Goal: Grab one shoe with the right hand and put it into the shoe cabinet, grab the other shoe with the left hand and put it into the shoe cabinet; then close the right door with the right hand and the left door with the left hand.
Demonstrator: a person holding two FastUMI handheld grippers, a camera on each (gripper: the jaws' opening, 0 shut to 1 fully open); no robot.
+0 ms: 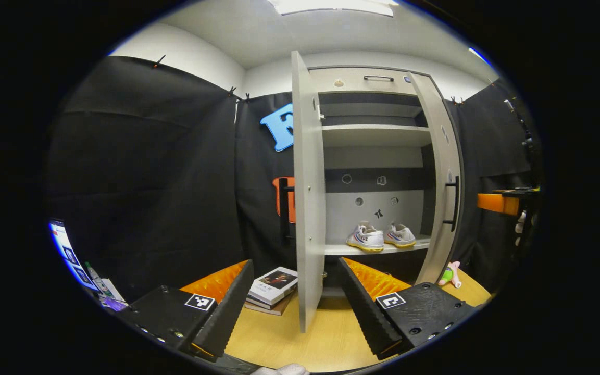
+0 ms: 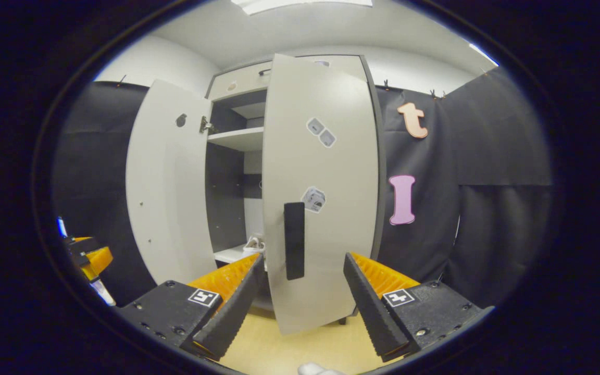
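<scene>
shoes: two in cabinet; doors: two ajar.

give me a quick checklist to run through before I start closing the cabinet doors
1. Both shoes inside: ok. The pair of shoes sits on the lower shelf.
2. Shoes clear of the shelf's front edge: cannot tell.
3. Right gripper free: ok, open and holding nothing.
4. Right gripper lined up: ok. The right door and its handle are straight ahead; contact cannot tell.
5. Left gripper free: ok, open, with the left door edge-on between its fingers.
6. Left door's swing path: cannot tell. The books lie on the floor beside it.
</scene>
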